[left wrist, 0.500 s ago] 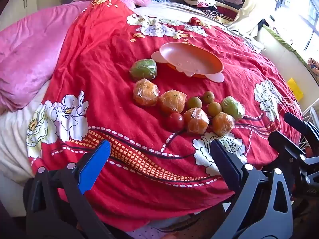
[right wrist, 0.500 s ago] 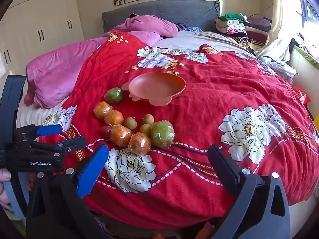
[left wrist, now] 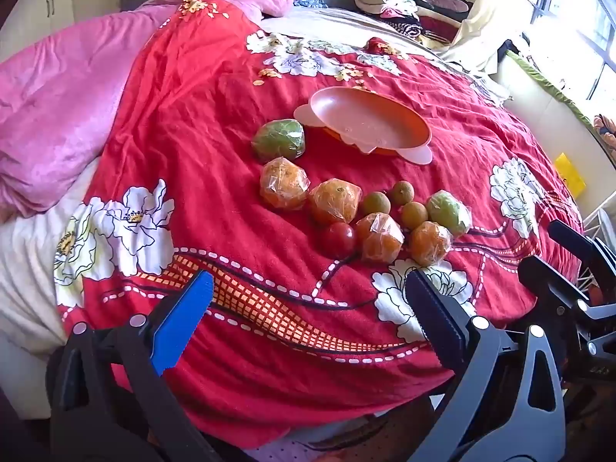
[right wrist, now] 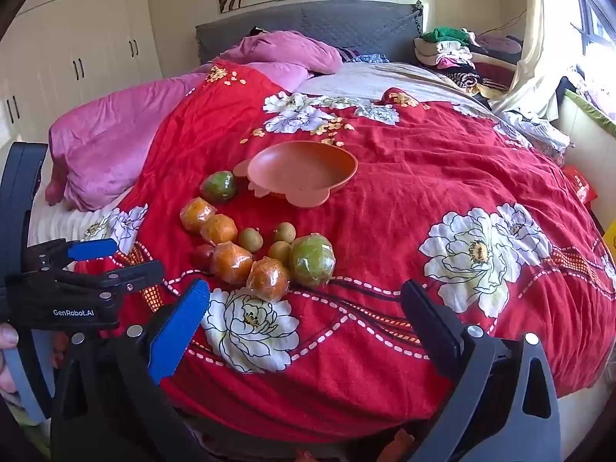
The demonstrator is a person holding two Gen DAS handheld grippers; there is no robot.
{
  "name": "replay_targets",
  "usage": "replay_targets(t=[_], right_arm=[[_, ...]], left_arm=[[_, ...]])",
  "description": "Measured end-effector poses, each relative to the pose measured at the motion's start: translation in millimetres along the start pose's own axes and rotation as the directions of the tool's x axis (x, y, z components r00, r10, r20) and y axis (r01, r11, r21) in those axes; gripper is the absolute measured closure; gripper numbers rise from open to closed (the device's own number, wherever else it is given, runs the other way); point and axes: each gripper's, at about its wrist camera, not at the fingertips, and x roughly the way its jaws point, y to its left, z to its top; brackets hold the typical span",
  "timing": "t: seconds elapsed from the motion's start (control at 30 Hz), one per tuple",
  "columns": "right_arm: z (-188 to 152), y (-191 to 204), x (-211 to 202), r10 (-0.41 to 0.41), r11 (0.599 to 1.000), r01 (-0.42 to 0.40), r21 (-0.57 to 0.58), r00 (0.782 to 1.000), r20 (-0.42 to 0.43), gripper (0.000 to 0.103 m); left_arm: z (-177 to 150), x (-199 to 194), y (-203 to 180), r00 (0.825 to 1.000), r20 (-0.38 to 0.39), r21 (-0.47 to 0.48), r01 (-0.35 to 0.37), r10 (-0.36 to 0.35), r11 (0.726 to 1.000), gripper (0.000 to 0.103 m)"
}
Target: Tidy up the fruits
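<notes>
An empty orange dish (left wrist: 369, 125) (right wrist: 304, 171) sits on the red flowered quilt (left wrist: 215, 123) (right wrist: 442, 177). In front of it lies a cluster of fruit: several plastic-wrapped oranges (left wrist: 284, 188) (right wrist: 231, 262), two wrapped green fruits (left wrist: 279, 140) (right wrist: 312, 260), a red tomato (left wrist: 338, 239) (right wrist: 203, 256) and three small brown-green fruits (left wrist: 414, 215) (right wrist: 250, 239). My left gripper (left wrist: 308, 300) hangs open near the bed's front edge, short of the fruit. My right gripper (right wrist: 306, 308) is open too, just in front of the cluster. Neither holds anything.
A pink blanket (left wrist: 57, 115) (right wrist: 115, 146) lies along the left of the bed, folded clothes (right wrist: 450, 52) are piled at the back right. In the right wrist view the left gripper's body (right wrist: 69, 292) sits at the far left, held by a hand (right wrist: 7, 350).
Both views have barely shifted; the fruit and dish lie where they were, and both grippers stay open.
</notes>
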Motion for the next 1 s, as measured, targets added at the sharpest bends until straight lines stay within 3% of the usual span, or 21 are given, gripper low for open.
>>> replay_targets(t=[1.0], right_arm=[[3.6,-2.6,-4.6,-0.006,1.0,0.006,-0.016,1.0,0.01,0.004]], left_arm=[[1.0,-9.3,-3.9,0.999,0.031,0.001,-0.018,0.017,1.0,0.009]])
